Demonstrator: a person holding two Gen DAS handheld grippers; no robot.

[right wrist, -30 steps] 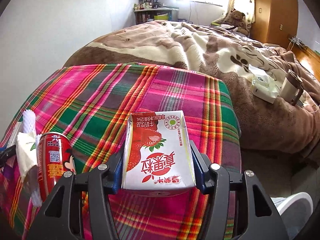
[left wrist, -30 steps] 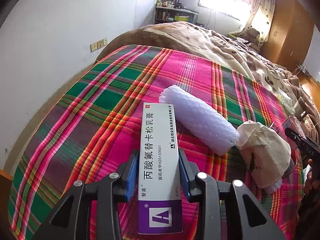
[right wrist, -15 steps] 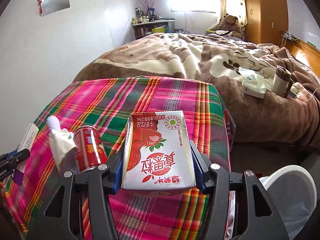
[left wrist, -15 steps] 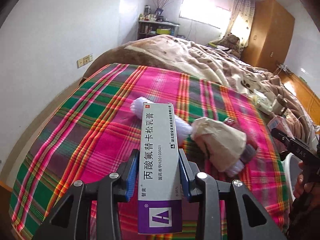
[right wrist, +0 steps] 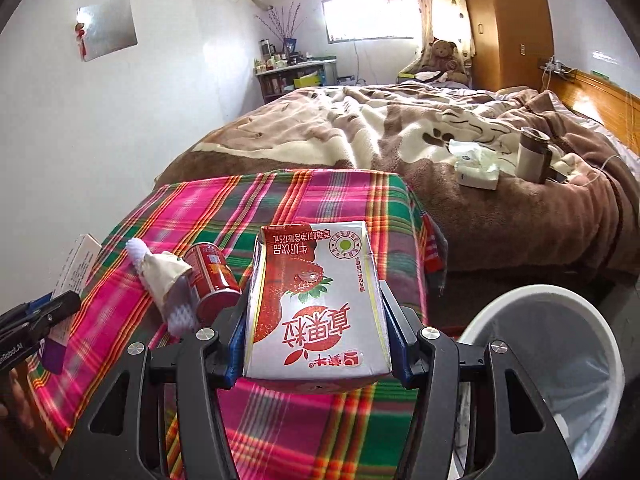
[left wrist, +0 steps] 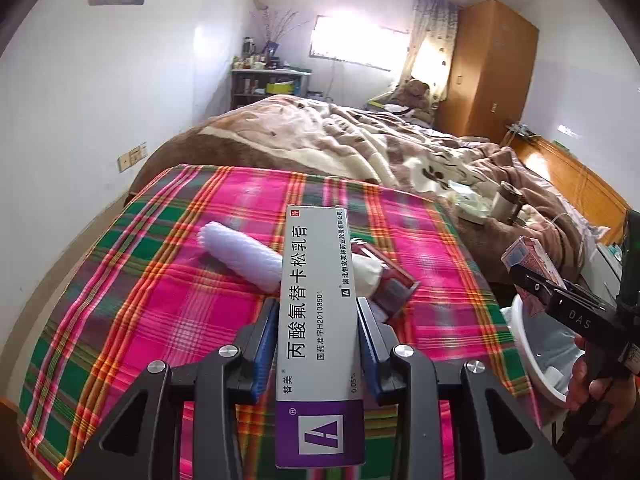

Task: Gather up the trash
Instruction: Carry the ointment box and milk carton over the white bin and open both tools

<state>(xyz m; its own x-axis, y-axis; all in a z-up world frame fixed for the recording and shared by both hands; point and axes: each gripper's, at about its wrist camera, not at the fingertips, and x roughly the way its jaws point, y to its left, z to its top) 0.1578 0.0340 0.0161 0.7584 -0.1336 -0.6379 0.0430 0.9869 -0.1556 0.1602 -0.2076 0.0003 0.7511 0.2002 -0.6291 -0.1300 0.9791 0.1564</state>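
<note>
the left gripper (left wrist: 317,340) has its fingers clamped on a long ointment box (left wrist: 318,332), thin cardboard, light and easily crushed, best held across its narrow sides. the right gripper (right wrist: 316,340) is clamped on a strawberry milk carton (right wrist: 316,304), held just beside the white lined trash bin (right wrist: 560,360); it looks light, soft-walled, and would buckle if squeezed.

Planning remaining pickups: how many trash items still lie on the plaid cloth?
3: foam net sleeve, crumpled paper wrapper, red can, clustered mid-cloth. More may hide behind the held boxes.
</note>
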